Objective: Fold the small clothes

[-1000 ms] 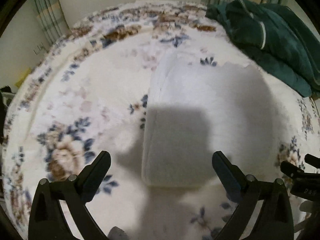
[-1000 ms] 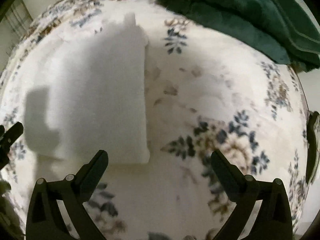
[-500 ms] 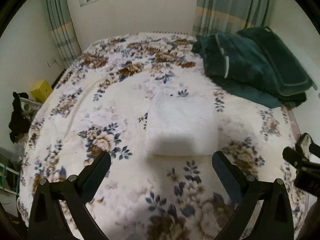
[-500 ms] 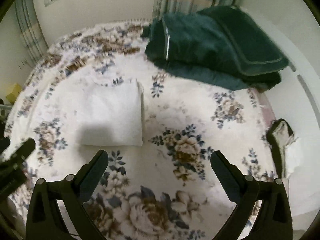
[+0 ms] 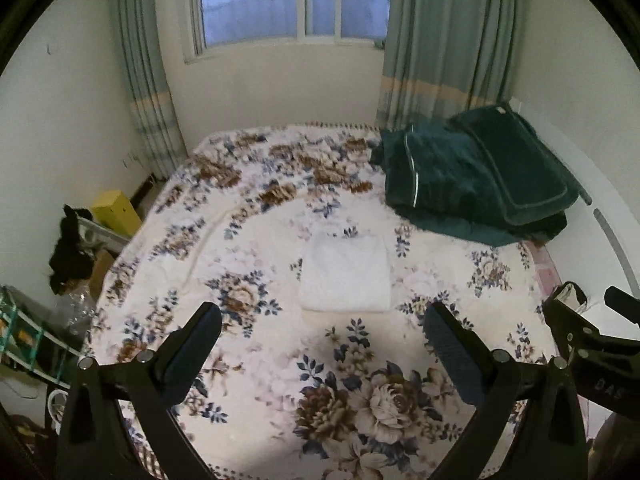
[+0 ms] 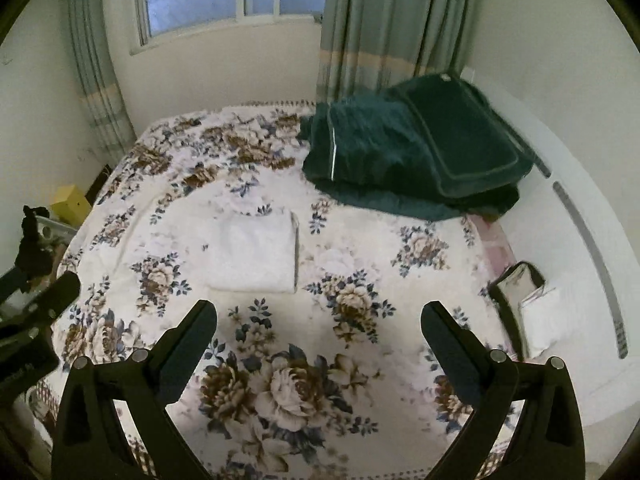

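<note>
A white garment (image 5: 346,274) lies folded into a neat rectangle in the middle of the floral bed cover (image 5: 256,360). In the right wrist view the same folded garment (image 6: 256,254) sits left of centre. My left gripper (image 5: 322,328) hangs high above the near part of the bed, open, with nothing between its fingers. My right gripper (image 6: 320,326) is likewise open and empty, well back from the garment. Neither gripper touches the cloth.
A dark green blanket and pillow (image 5: 476,184) are piled at the far right of the bed. A bag with white cloth (image 6: 528,304) stands at the right edge. Clutter and a yellow box (image 5: 116,210) sit on the floor at left. Window and curtains lie beyond.
Both grippers have pulled far up and back from the folded garment, which now looks small and distant. The garment has stayed in place.
</note>
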A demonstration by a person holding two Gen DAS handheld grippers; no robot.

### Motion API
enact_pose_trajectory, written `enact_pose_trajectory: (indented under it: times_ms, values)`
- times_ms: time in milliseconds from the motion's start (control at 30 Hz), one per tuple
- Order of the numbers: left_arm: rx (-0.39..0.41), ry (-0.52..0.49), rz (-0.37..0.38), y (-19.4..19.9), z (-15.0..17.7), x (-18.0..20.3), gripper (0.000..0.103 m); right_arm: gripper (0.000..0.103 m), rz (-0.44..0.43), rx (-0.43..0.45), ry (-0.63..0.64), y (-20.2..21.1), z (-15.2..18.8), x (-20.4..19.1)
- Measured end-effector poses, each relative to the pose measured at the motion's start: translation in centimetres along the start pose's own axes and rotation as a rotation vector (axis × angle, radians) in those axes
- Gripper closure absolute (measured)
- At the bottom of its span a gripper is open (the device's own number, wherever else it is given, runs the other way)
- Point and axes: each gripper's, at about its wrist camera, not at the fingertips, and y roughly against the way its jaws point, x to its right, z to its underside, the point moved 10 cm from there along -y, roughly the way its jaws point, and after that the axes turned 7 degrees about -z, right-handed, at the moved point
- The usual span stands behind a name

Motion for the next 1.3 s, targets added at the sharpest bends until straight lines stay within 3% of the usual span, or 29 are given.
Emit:
enact_pose_trajectory:
  times_ms: [200,467,1300]
  values:
    - [0.007,0.036,-0.007,4.5,0.7,-1.0,0.0,0.0,-0.015,0.051,0.025,6.9,-0.1,-0.2]
    - [0.019,0.021,-0.001,8.1,1.7,-0.8,0.0,0.0,-0.038,0.085,0.052,12.2,0.5,-0.5]
    - [0.036,0.036,-0.026,10.8,1.8,-1.0,0.0,0.0,-0.1,0.087,0.059,14.5,-0.3,-0.2]
